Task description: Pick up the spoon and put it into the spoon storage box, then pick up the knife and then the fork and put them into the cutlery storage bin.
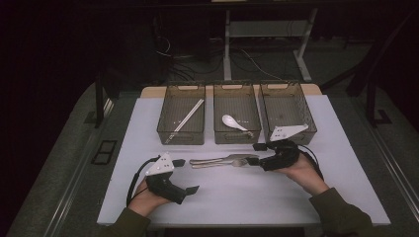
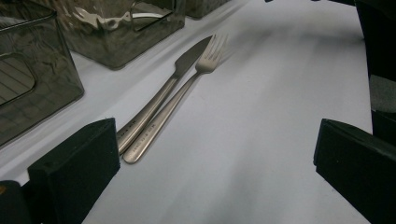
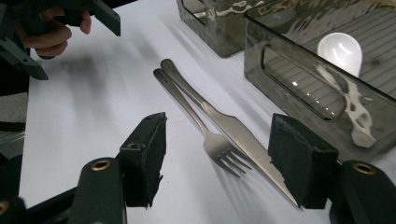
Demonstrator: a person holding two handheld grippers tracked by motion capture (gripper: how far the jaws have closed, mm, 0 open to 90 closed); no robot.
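A steel knife [image 1: 217,158] and fork [image 1: 220,164] lie side by side on the white table, in front of the middle bin. My right gripper [image 1: 255,153] is open at their right end. In the right gripper view its jaws [image 3: 222,149] straddle the fork tines [image 3: 224,151] and the knife blade [image 3: 252,144] without pressing on them. My left gripper [image 1: 186,176] is open just left of the handles. In the left gripper view the fork [image 2: 177,105] and knife [image 2: 159,100] run away from its left jaw, with nothing between the pads [image 2: 219,158].
Three dark see-through bins stand in a row at the back. The left bin [image 1: 180,140] holds chopsticks [image 1: 187,118]. A white spoon [image 1: 232,122] lies in the middle bin [image 1: 236,139]; the right bin [image 1: 289,98] looks bare. The white table top [image 1: 247,197] stretches toward the person.
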